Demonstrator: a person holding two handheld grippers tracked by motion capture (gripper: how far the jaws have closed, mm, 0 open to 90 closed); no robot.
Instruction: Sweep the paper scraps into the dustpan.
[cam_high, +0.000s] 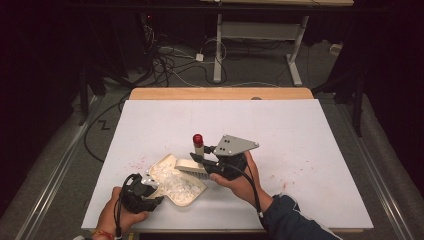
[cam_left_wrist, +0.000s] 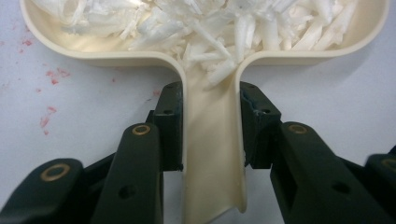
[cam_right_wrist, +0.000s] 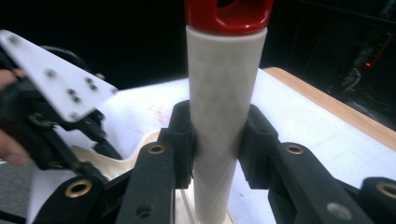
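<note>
With my left gripper (cam_left_wrist: 210, 140) clamped on the handle of a cream dustpan (cam_left_wrist: 93, 49) already heaped with white shreds (cam_left_wrist: 224, 28), my right gripper (cam_right_wrist: 218, 140) holds the red-capped brush (cam_right_wrist: 226, 93) upright at its rim, sweeping apparently nearly finished.

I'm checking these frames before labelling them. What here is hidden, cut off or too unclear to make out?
- Brush bristles: high view, too small, partly behind the right gripper.
- Brush handle lower end: right gripper view, cut off by the bottom edge.
- Dustpan front rim: left gripper view, cut off by the top edge.
- White scraps: what they are is unclear.
- Left gripper jaws: high view, too dark.
</note>
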